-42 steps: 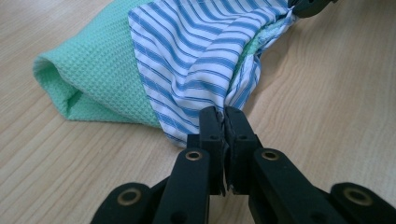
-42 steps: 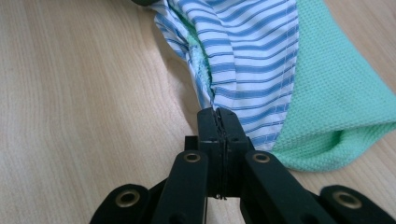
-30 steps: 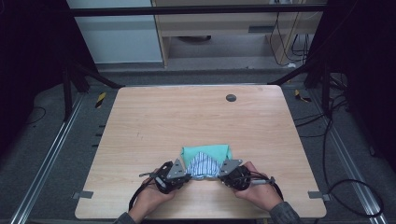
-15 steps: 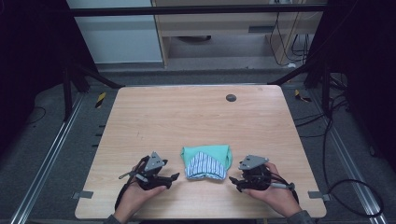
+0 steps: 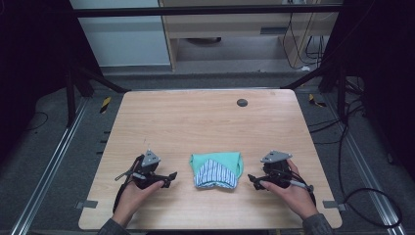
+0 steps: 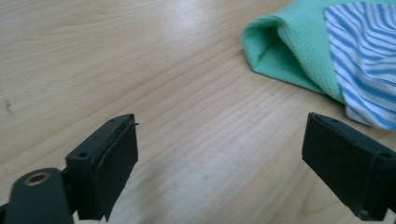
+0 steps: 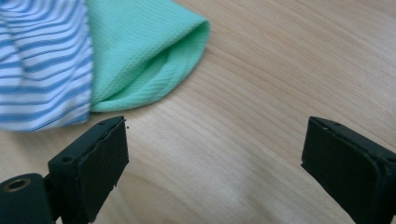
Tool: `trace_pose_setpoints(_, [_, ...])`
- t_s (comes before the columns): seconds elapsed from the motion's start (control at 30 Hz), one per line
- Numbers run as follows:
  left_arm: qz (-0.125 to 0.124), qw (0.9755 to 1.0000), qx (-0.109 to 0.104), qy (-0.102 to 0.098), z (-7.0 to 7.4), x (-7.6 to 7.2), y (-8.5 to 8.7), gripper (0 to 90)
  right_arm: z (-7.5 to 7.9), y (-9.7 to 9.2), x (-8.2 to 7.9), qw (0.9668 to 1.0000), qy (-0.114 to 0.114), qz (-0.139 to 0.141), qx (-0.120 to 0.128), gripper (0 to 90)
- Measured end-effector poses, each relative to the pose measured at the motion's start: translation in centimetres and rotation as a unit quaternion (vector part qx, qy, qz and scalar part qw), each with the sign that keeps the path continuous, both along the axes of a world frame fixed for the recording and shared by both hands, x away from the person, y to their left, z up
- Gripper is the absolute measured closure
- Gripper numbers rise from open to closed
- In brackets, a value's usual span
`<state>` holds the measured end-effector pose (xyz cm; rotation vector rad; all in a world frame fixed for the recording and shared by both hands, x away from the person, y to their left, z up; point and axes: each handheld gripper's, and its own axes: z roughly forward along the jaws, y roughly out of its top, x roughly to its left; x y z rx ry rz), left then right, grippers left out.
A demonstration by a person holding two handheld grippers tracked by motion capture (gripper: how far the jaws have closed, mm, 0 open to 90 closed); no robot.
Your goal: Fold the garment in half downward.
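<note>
Near edge of the wooden table (image 5: 205, 122): two hands are seen entering from below, each wrapped round a gripper. The left gripper (image 5: 169, 177) is held low over the wood, jaws spread wide, nothing between them; in the left gripper view (image 6: 219, 172) bare tabletop is seen between the jaws. The right gripper (image 5: 252, 180) is held likewise, jaws parted and empty, confirmed in the right gripper view (image 7: 215, 172).

Between the two grippers, apart from both, a folded cloth (image 5: 216, 169) is laid flat on the table: green fabric with a blue-and-white striped panel turned over its near side. Its folded green edges form open pockets at each side (image 6: 280, 51) (image 7: 149, 56); nothing is seen inside them.

Farther off, a small dark round disc (image 5: 242, 102) is set in the tabletop near the far edge.
</note>
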<state>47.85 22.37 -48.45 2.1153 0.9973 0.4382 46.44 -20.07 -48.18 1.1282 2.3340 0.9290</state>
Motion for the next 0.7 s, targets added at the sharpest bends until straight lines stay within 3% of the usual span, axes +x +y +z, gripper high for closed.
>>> trace_pose_setpoints(0.2, [0.026,0.9996,0.004,0.006,-0.4,2.6,1.0,7.6,-0.1,-0.9,2.3,0.9994,-0.002,-0.034,0.009,8.3])
trace_pose_setpoints(0.27, [0.049,0.9988,0.004,0.009,-0.7,3.6,1.5,7.6,-0.2,-1.3,3.3,0.9984,-0.003,-0.055,0.010,8.6])
trace_pose_setpoints(0.33, [0.057,0.9982,0.003,0.014,-0.8,3.7,1.8,7.6,-0.2,-1.5,3.6,0.9975,-0.008,-0.069,0.015,8.8])
trace_pose_setpoints(0.43, [0.063,0.9977,0.023,0.008,-1.1,3.6,2.1,6.8,-0.4,-1.8,4.2,0.9952,-0.014,-0.093,0.025,8.8])
trace_pose_setpoints(0.53, [0.073,0.9970,0.024,0.009,-1.4,3.8,2.6,6.7,-0.6,-2.0,4.6,0.9932,-0.021,-0.111,0.025,9.3])
trace_pose_setpoints(0.7, [0.086,0.9957,0.033,0.011,-1.9,4.2,3.0,6.6,-0.9,-2.5,5.0,0.9901,-0.014,-0.136,0.032,9.2])
